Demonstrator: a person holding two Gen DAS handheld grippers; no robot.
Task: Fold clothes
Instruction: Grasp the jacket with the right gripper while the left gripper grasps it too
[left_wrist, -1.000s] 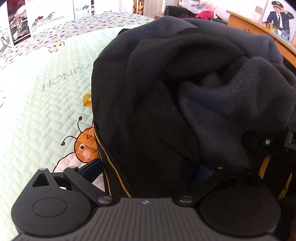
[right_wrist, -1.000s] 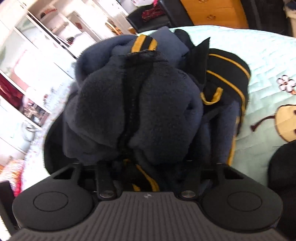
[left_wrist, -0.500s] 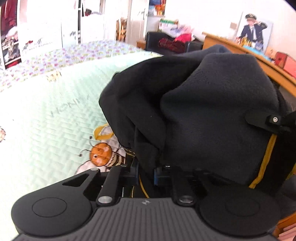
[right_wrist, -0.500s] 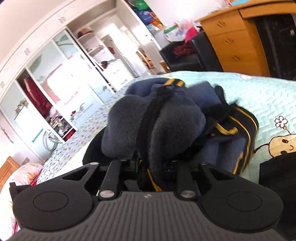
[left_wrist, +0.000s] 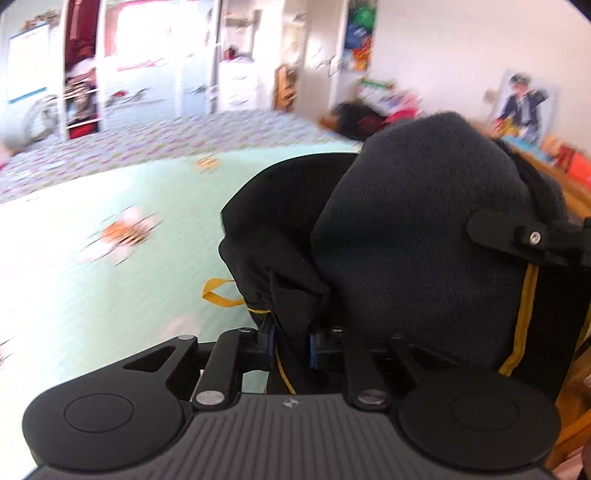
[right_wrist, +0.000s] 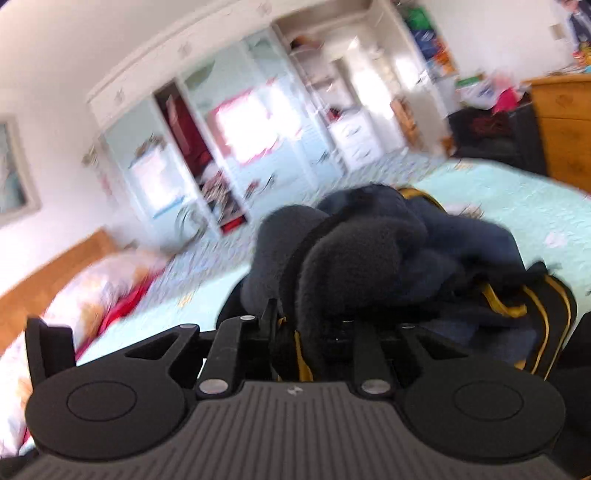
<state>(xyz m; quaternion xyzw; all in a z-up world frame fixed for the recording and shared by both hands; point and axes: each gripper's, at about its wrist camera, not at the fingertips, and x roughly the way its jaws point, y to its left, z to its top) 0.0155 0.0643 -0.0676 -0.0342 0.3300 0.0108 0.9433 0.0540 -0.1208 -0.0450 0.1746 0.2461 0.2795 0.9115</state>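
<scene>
Oddly, no legible writing; each hand-held gripper (left_wrist: 290, 347) (right_wrist: 314, 343) clamps the fleece jacket (left_wrist: 417, 240), slackening.

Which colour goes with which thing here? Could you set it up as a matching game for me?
Things:
1. fleece jacket
2. jacket piping
3. quilted bedspread
4. chest of drawers

Colours:
A. mint green
B. orange-brown wood
C. dark grey and black
D. mustard yellow

Pairs: 1-C, 2-D, 3-A, 4-B
</scene>
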